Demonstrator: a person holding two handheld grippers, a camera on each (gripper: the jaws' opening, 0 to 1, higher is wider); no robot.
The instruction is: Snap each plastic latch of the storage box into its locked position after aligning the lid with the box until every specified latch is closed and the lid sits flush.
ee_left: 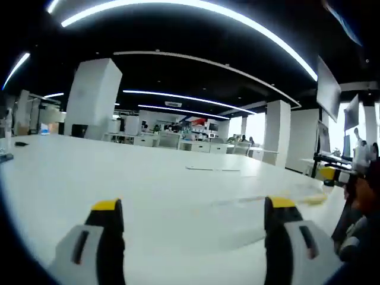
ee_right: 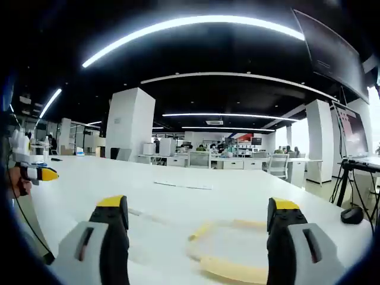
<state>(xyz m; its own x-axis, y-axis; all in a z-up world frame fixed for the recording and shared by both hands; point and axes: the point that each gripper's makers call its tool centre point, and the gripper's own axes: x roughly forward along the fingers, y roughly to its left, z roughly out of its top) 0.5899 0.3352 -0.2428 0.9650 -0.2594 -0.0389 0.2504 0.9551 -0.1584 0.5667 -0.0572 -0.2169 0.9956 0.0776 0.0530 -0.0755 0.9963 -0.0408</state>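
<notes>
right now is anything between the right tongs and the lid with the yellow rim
Nothing visible. The right tongs stand open, and the lid lies flat on the white table just ahead, between and beyond the jaws, with bare tabletop around it.

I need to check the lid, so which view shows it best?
The right gripper view: the lid lies close on the table, yellow rim plain. The left gripper view catches it faint and far right.

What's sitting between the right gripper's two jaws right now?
In the right gripper view, the clear lid with yellow rim lies on the white table between the open right gripper jaws, untouched.
</notes>
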